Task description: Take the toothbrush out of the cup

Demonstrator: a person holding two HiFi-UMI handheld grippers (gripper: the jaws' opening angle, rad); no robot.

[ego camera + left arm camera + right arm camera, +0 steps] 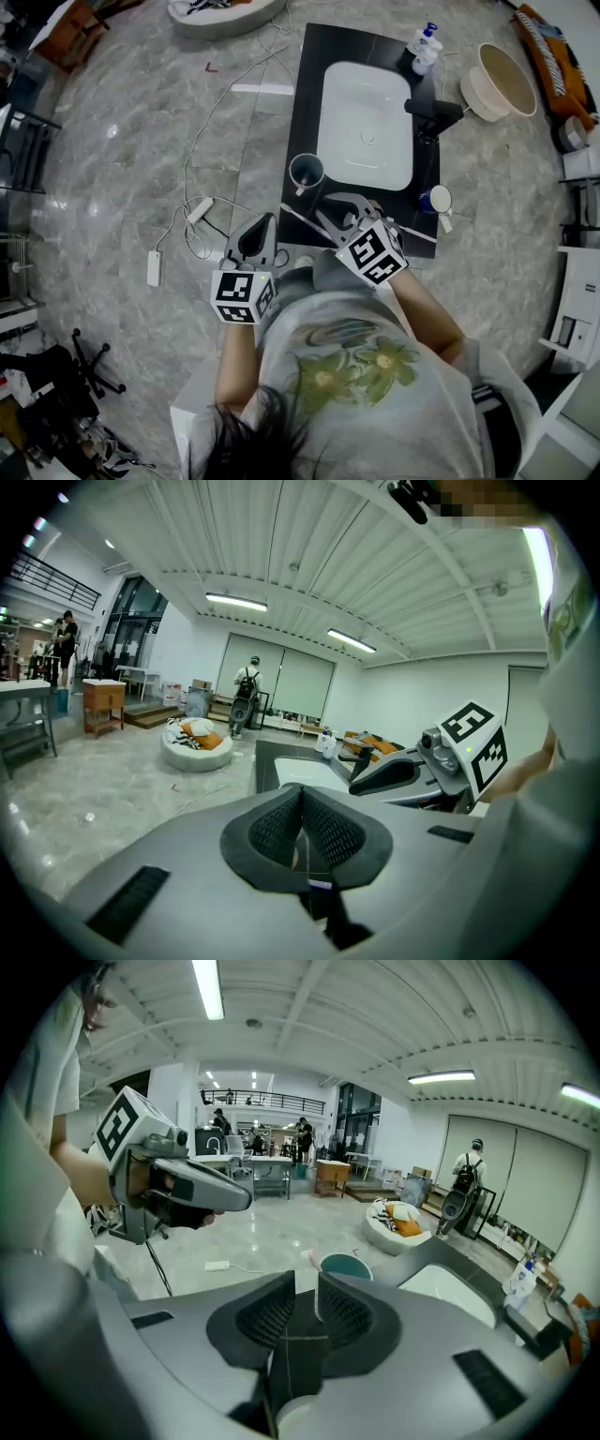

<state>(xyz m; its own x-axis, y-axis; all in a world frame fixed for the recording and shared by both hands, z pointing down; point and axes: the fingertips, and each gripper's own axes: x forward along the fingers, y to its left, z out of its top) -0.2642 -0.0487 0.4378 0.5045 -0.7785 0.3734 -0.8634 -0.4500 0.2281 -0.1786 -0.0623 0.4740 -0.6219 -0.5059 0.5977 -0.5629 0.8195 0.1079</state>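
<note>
Both tongs hang short of the dark sink surface [309, 94], the left tongs [302, 795] closed on nothing, the right tongs [302, 1284] slightly parted and aimed at the teal cup [345, 1266] mid-frame, where the toothbrush [308, 1259] seems to lean, probably lining up a grasp.

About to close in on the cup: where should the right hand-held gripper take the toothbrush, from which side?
Probably the exposed end of the toothbrush, leaning over the near rim of the cup. Come from above: the rest sits inside.
</note>
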